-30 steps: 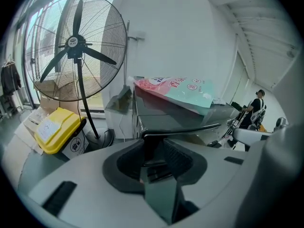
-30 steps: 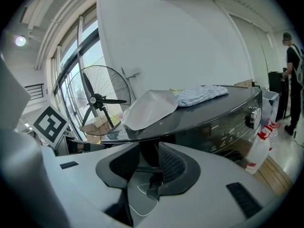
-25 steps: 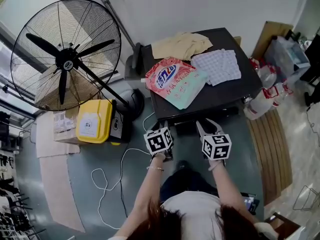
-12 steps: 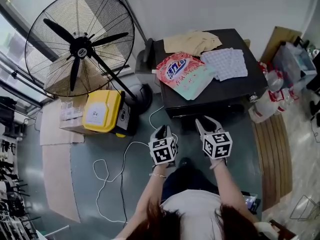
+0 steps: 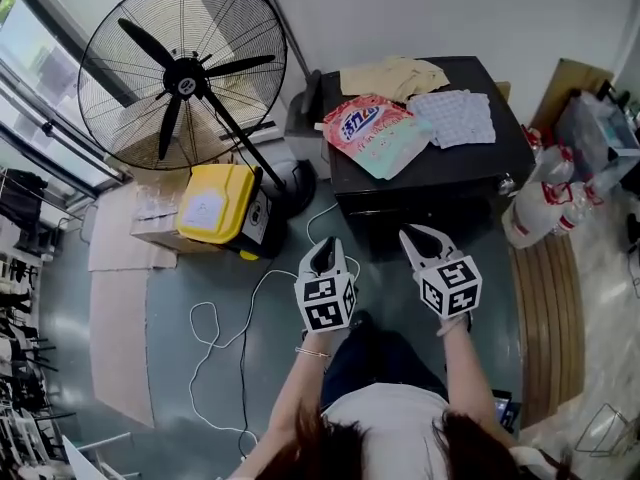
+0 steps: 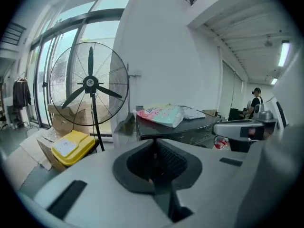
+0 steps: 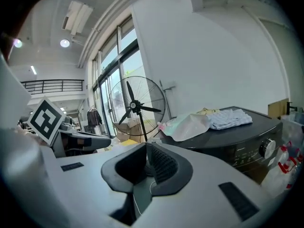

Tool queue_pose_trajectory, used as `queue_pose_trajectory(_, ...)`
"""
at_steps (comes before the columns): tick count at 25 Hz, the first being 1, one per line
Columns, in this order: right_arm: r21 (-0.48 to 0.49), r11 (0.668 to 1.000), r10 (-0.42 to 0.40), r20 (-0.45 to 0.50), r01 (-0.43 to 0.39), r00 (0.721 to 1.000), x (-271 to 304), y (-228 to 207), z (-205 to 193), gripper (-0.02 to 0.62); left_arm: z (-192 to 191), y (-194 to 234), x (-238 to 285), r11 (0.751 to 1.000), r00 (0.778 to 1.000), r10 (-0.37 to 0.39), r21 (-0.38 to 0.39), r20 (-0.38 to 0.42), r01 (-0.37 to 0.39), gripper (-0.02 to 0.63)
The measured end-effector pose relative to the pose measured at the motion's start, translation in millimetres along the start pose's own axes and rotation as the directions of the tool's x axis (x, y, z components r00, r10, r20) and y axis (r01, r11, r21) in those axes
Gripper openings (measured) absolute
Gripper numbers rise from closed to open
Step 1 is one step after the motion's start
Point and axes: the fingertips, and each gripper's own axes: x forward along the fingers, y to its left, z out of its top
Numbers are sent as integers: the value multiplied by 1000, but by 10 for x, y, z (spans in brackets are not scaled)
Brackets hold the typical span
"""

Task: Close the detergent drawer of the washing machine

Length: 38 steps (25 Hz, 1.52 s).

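Head view: black washing machine, glossy flat top; its drawer can't be made out. Right gripper view shows the dark front panel with knob. Detergent bag, beige cloth and checked cloth lie on top. Left gripper and right gripper are in front of the machine, clear of it; fingers have just been closing, now together and empty.
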Motion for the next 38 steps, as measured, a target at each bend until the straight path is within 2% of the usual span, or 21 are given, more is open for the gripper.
queue_pose_trajectory(4, -10, 1000, 3, 34, -3, 999, -205, 64, 100, 47, 169, -176, -184, 999, 998, -34, 37, 43, 32, 31)
queue_pose_trajectory(9, -31, 999, 13, 91, -10, 996, -429, 163, 312, 41, 399, -427, -398, 988, 989, -112, 114, 98, 101, 25)
queue_pose_trajectory(13, -58, 998, 0, 132, 7, 991, -580, 263, 469, 35, 528, -517, -597, 981, 978, -155, 142, 139, 135, 25)
queue_pose_trajectory(18, -73, 996, -46, 139, 57, 989, -765, 401, 538, 32, 611, -558, -877, 972, 963, -200, 164, 182, 171, 25)
queue_pose_trajectory(29, -142, 982, -91, 201, 121, 975, -1183, 911, 737, 29, 737, -520, -1508, 962, 931, -244, 191, 271, 196, 21)
queue_pose_trajectory(38, -160, 974, -110, 277, 159, 955, -1523, 1219, 880, 27, 876, -573, -1977, 955, 898, -269, 219, 349, 201, 21)
